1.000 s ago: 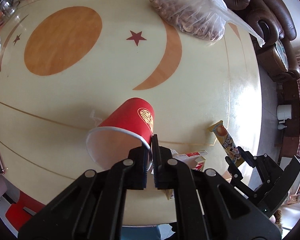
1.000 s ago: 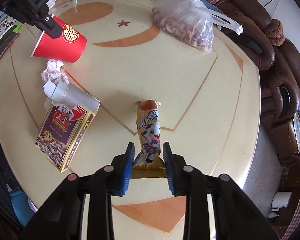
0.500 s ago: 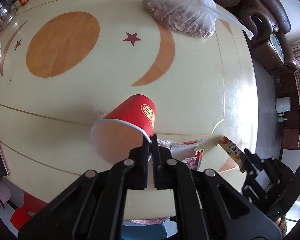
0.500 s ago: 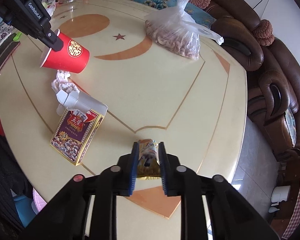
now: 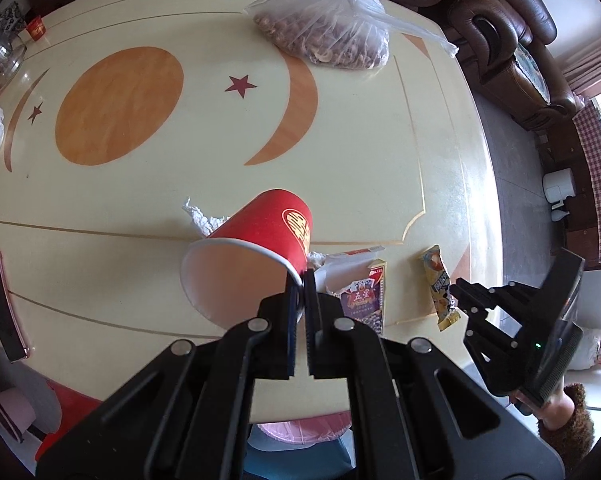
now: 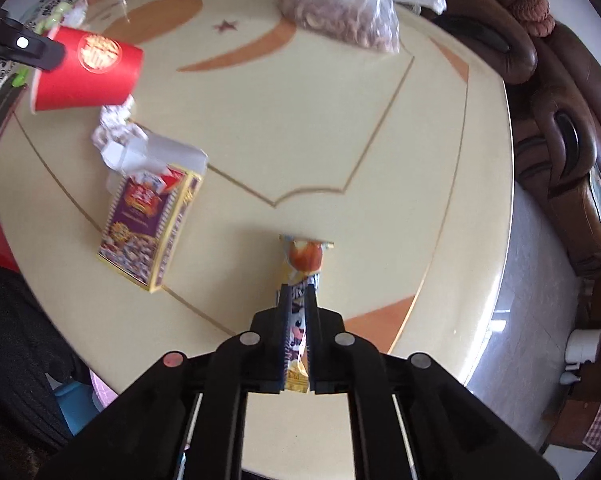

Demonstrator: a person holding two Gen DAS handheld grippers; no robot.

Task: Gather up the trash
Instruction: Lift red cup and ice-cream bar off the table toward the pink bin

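Note:
My left gripper (image 5: 299,280) is shut on the rim of a red paper cup (image 5: 256,248) and holds it tilted above the table; the cup also shows in the right wrist view (image 6: 86,70). My right gripper (image 6: 298,292) is shut on a yellow snack wrapper (image 6: 302,264) and lifts it off the table; the wrapper also shows in the left wrist view (image 5: 440,286). A purple card box (image 6: 148,228) with its flap open and a crumpled white tissue (image 6: 114,124) lie on the cream table (image 6: 300,120).
A clear plastic bag of nuts (image 5: 332,32) lies at the far side of the table. A phone (image 5: 2,308) lies at the left edge. Brown leather sofas (image 6: 560,120) stand to the right. A pink stool (image 5: 296,432) sits below the near edge.
My right gripper closed on the snack wrapper and raised it from the table. My left gripper lifted the red cup higher and kept its hold.

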